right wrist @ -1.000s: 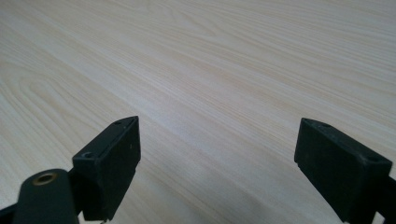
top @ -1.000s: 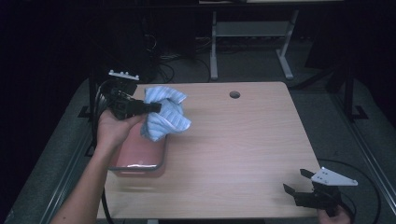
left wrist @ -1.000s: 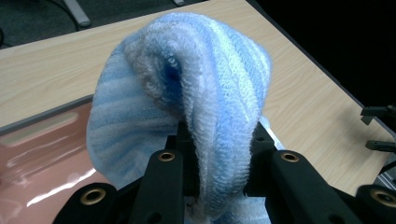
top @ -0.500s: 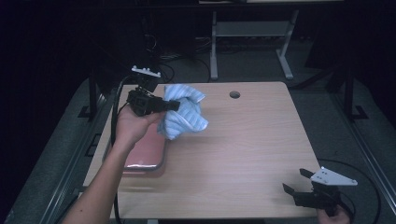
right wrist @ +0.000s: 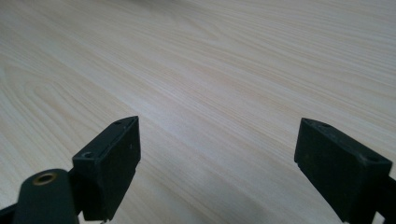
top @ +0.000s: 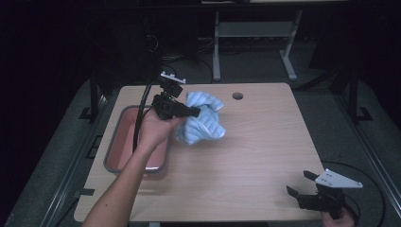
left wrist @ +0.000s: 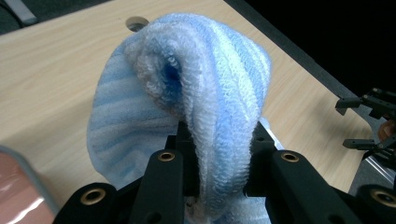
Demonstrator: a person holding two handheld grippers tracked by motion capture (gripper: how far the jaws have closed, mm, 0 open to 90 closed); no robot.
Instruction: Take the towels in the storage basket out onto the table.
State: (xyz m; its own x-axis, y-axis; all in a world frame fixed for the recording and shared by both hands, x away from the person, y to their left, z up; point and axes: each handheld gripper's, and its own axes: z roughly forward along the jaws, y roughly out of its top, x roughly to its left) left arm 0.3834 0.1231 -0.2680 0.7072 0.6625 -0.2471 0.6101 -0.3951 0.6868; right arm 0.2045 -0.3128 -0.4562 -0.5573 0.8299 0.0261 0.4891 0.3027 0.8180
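Note:
A light blue striped towel hangs bunched above the wooden table, to the right of a grey-rimmed pink tray. My left gripper is shut on a fold of it. In the left gripper view the towel bulges up between the two black jaws of the left gripper, which pinch its terry cloth. My right gripper rests at the table's near right corner, jaws wide apart. In the right gripper view the right gripper has only bare wood between its jaws.
A round cable hole sits near the table's far edge. A metal frame stand stands on the dark floor behind the table. A black cable trails from my left gripper over the tray.
My left gripper has carried the towel up and to the right, away from over the tray toward the table's middle. The right gripper has stayed put.

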